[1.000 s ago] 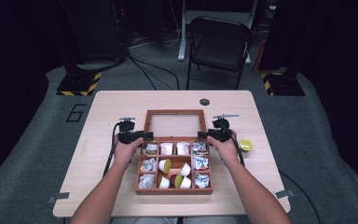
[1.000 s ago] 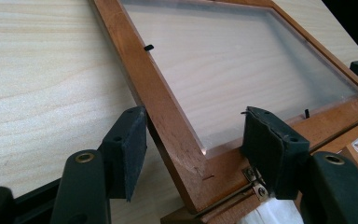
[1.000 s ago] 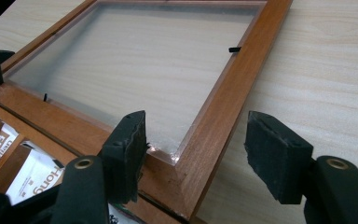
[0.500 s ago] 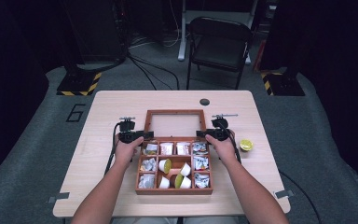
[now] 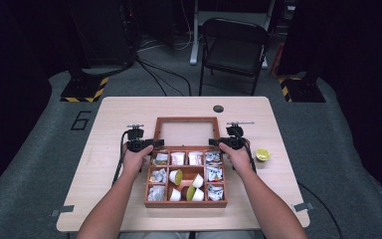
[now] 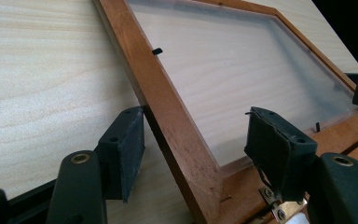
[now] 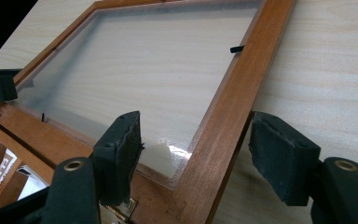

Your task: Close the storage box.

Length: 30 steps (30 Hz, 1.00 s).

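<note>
A pale wooden table [image 5: 129,114] is taking up the middle of the high view, and on it a brown wooden box [image 5: 186,203] is sitting open, its glass-paned lid [image 5: 187,133] lying flat on the tabletop on the far side of the compartments, still joined to the box along the hinged edge. The compartments are holding small packets and a few white cups, some with green inside. Well apart from the box, off its right side near the table's right edge, a small yellow-green cup [image 5: 262,155] is resting by itself, and a dark round spot [image 5: 218,108] is showing on the tabletop beyond the lid. The person's forearms are reaching in from the near edge, one along each side of the box. The left gripper [image 5: 140,145] is sitting at the lid's left rail near the hinge; in the left gripper view [image 6: 193,140] its jaws have just been opening and are standing apart astride that wooden rail, the outer pad [image 6: 128,149] lying close against the wood's outer face and the other pad [image 6: 272,149] over the pane, well clear of it. The right gripper [image 5: 227,143] is mirroring this at the lid's right rail; in the right gripper view [image 7: 198,149] its jaws have likewise just been opening and are standing apart, with the rail between them and a gap showing on both sides.
</note>
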Motion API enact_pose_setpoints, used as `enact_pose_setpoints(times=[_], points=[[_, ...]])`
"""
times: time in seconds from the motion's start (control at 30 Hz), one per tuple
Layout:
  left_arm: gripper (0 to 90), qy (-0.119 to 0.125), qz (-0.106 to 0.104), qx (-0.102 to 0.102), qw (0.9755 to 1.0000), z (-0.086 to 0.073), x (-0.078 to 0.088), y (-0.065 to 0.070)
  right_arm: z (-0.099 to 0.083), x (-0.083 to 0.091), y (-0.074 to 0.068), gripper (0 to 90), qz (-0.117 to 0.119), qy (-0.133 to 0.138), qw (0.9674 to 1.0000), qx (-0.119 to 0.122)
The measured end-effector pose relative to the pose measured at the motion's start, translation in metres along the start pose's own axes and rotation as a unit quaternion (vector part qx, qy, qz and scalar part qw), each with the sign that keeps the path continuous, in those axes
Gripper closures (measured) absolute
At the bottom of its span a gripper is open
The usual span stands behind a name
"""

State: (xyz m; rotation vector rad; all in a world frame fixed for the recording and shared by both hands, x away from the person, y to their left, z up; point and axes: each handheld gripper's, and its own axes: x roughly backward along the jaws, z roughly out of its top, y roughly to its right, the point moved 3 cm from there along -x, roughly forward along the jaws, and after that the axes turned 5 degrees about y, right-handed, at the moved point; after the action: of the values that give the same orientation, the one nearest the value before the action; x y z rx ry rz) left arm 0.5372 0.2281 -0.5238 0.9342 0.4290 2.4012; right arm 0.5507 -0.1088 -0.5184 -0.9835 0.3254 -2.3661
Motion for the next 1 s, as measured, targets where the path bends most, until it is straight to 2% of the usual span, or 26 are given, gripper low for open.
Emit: enact_pose_setpoints(times=[0.03,0.1,0.13,0.17,0.3,0.47,0.5,0.63,0.8,0.93,0.97,1.0], points=[[36.9,-0.006,-0.001,-0.008,0.9999,0.001,0.0,-0.001,0.0,0.0,0.0,33.6,0.0,0.0,1.0,-0.005],[36.6,-0.007,0.002,-0.005,1.0,0.002,-0.001,0.001,0.0,-0.001,0.001,33.5,0.002,0.0,1.0,-0.007],[36.4,-0.014,0.003,-0.011,0.9998,0.003,0.0,0.0,0.0,-0.001,0.001,33.5,0.004,-0.001,0.9999,-0.016],[36.6,-0.014,0.003,-0.01,0.9998,0.003,0.0,0.001,0.0,-0.002,0.002,33.5,0.005,0.001,0.9999,-0.012],[36.4,-0.008,0.002,0.001,1.0,0.003,-0.002,0.0,0.0,-0.002,0.003,33.5,0.007,0.001,0.9998,-0.019],[35.8,-0.008,-0.001,0.004,1.0,0.003,-0.003,-0.002,0.001,-0.004,0.003,33.1,0.01,-0.007,0.9995,-0.03],[35.8,-0.008,-0.001,0.006,0.9999,0.004,-0.004,-0.002,0.002,-0.005,0.004,32.9,0.01,-0.006,0.9997,-0.022],[35.6,-0.011,-0.003,0.0,0.9999,0.004,-0.004,-0.004,0.004,-0.006,0.004,32.5,0.007,-0.012,0.9996,-0.023],[34.8,-0.01,-0.004,0.006,0.9999,0.004,-0.006,-0.004,0.005,-0.008,0.004,32.3,0.01,-0.013,0.9995,-0.029],[34.2,-0.008,-0.008,0.019,0.9998,0.004,-0.007,-0.003,0.006,-0.01,0.004,31.3,0.009,-0.015,0.9994,-0.03],[34.1,-0.011,-0.009,0.012,0.9998,0.004,-0.007,-0.004,0.006,-0.01,0.004,31.3,0.01,-0.017,0.9993,-0.031],[34.0,-0.009,-0.009,0.017,0.9998,0.004,-0.008,-0.004,0.006,-0.011,0.004,31.2,0.011,-0.014,0.9995,-0.027]])
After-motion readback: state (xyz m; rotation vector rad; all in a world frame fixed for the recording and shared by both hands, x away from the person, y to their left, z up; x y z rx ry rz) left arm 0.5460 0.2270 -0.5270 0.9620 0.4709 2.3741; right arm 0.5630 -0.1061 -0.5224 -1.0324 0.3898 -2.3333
